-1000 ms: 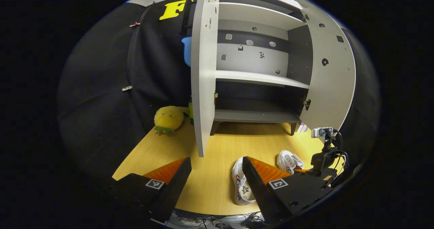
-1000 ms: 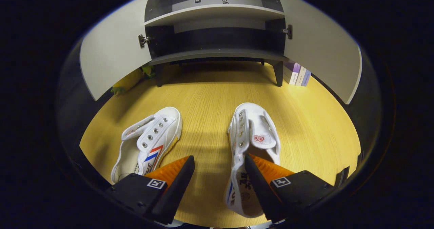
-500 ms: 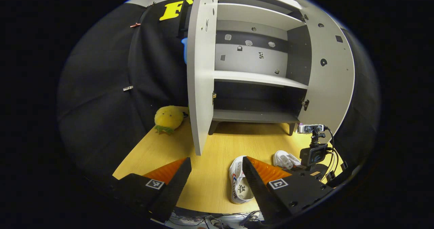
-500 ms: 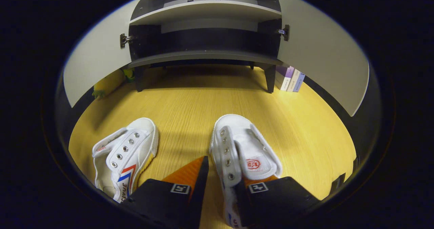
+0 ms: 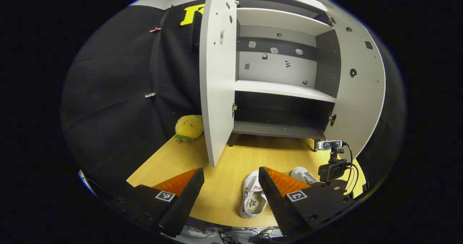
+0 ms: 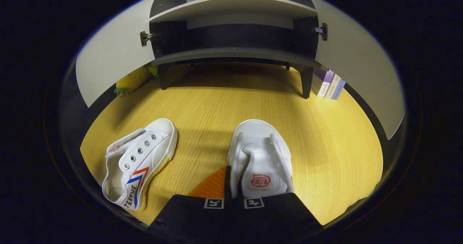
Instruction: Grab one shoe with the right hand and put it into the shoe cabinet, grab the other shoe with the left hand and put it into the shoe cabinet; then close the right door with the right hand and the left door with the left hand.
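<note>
Shoe positions read best in the right gripper view: the right gripper (image 6: 231, 197) has its fingers drawn close together, clamping the side wall of the right shoe (image 6: 260, 153) at its near end, toe pointing toward the shoe cabinet (image 6: 231, 52). The left shoe (image 6: 139, 161) lies on the wooden table (image 6: 325, 135), apart from the held shoe, on its left.

The left gripper view adds the cabinet's upper shelves (image 5: 282, 90) and the right gripper (image 5: 331, 170) seen from outside, at the table's right. The left gripper (image 5: 231, 180) hangs above the near table edge, jaws spread wide, holding nothing.

Both doors stand open: left door (image 5: 217, 74), right door (image 5: 361, 88). A yellow plush toy (image 5: 188, 126) sits left of the cabinet, and books (image 6: 327, 85) stand at its right, behind the right door.

In the left gripper view, the left gripper's own right finger covers part of the left shoe (image 5: 253, 198), and the right shoe (image 5: 302, 174) is largely hidden.
</note>
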Available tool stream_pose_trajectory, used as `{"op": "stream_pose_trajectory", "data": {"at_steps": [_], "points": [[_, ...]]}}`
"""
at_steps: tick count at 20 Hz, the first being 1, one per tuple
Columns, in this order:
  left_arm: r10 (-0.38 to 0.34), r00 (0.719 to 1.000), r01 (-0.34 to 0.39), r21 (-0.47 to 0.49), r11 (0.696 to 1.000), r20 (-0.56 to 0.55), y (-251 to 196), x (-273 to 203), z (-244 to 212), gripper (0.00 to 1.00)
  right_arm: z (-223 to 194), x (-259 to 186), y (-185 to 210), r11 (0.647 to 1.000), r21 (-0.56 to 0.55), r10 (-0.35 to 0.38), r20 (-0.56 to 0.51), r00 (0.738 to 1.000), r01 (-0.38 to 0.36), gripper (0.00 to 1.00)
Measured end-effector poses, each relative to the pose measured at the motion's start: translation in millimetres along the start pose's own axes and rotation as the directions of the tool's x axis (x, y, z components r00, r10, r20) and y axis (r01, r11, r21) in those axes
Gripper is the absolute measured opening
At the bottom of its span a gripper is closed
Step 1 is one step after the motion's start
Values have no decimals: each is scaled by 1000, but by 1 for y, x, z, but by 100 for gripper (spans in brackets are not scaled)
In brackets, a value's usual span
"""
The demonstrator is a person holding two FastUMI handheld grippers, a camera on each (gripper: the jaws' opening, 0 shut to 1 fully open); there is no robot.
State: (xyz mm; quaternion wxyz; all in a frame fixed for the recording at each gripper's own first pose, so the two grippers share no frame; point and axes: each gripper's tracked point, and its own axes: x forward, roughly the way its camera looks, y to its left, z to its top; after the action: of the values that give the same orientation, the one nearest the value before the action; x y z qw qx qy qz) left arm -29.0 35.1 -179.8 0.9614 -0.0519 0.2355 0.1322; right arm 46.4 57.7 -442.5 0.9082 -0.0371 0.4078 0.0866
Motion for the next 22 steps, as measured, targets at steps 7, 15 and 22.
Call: {"op": "stream_pose_trajectory", "data": {"at_steps": [7,15,22], "points": [[16,1000,-16,-36,999,-2,-18,-9,0,95,9,-10,-4,999,-17,50,-14,999,-51,5],[-125,991,124,32,992,46,-19,20,24,95,88,-69,-2,1000,10,21,116,993,-22,5],[-242,968,235,93,968,71,-10,48,30,95,182,-139,12,1000,24,-8,276,961,1,5]]}}
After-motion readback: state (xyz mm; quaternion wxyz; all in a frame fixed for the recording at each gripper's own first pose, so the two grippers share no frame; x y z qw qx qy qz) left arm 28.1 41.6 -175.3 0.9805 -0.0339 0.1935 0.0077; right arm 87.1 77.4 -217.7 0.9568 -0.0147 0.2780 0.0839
